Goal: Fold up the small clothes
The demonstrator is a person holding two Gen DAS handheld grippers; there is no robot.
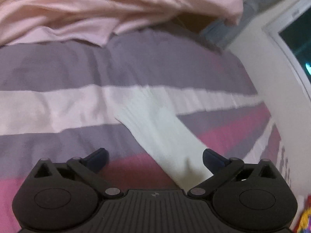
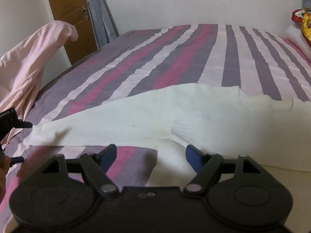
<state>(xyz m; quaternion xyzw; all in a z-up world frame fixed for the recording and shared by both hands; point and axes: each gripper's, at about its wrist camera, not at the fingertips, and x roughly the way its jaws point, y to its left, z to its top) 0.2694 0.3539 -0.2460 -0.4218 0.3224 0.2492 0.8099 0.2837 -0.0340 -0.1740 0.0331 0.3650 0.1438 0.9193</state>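
Left gripper (image 1: 155,158) wide open, empty; white knit garment's sleeve (image 1: 155,124) between the fingers, running toward 11 o'clock. Right gripper (image 2: 151,154) likewise wide open, empty; garment body (image 2: 194,112) at 12 to 3 o'clock on striped bedspread (image 2: 175,54). Probably nearer the hem.

From my feed: striped bedspread (image 2: 175,58) in purple, pink and white, a wooden door (image 2: 66,19) past the bed's far left corner, grey curtain (image 2: 99,15) beside it, colourful packet (image 2: 304,25) at the right edge.
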